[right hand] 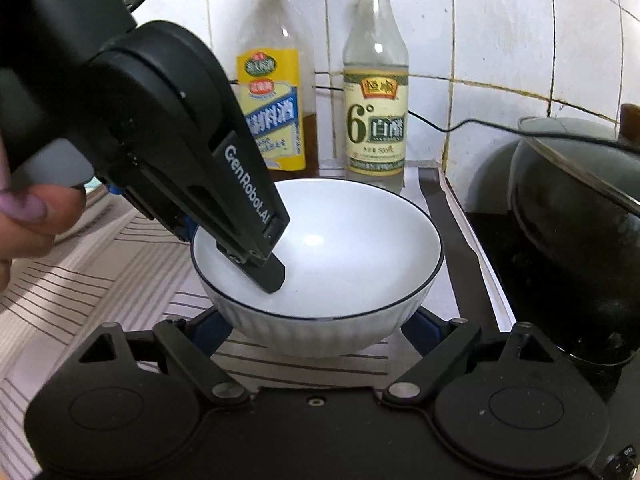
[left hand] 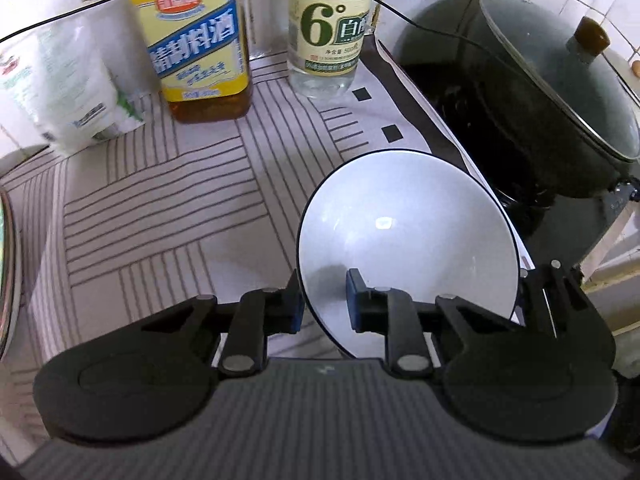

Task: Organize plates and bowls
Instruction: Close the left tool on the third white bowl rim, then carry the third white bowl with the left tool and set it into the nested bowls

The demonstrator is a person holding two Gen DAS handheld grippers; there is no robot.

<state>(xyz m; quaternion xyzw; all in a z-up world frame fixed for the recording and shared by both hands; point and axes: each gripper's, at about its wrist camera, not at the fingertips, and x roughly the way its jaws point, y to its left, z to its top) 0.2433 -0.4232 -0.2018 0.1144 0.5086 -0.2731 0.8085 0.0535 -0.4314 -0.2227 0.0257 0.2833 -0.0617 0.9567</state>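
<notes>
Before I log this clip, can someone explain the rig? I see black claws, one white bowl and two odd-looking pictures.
There is no robot arm here. A person carries a two-finger claw in each hand, and each has a wide-angle camera looking forward along its fingers. One picture comes from the left claw, the other from the right claw.

The left claw is pinched on the near rim of the white bowl, one finger inside, one outside. The right claw's fingers sit either side of the bowl's base; whether they press it is unclear.

On the striped counter stand a yellow-labelled bottle, a clear vinegar bottle and a white bag. A dark lidded pot sits to the right.
</notes>
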